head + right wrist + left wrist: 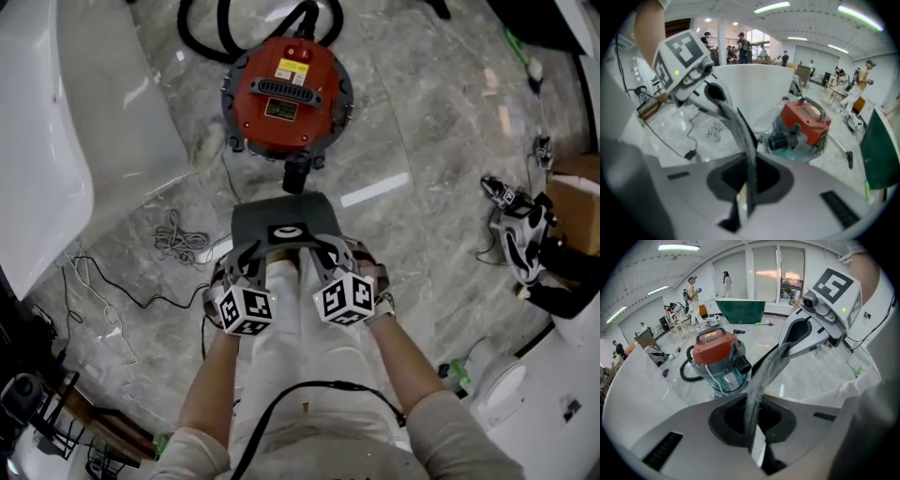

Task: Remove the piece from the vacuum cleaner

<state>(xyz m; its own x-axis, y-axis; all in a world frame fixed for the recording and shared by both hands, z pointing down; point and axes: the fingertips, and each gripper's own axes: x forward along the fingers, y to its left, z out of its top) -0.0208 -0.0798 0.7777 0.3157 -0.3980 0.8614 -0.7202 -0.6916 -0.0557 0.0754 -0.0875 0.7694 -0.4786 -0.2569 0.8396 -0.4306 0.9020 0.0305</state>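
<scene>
My left tongs (752, 427) and right tongs (746, 187) clamp the grey piece (286, 223), already off the vacuum cleaner (284, 92); next I should lay it aside.

Vacuum (286, 94) stands on the floor (422, 122) at top centre, with the hose (202, 33) looped behind it. The piece (286, 217) sits before the vacuum's port, clear of it and nearer the person. Its near edge is pinched in the left gripper (251, 255) at the left corner and the right gripper (326, 251) at the right. A cable coil (178, 239) lies on the floor left of the piece, a tub (47, 141) lies further left, and a box (577, 192) is at the right edge.
</scene>
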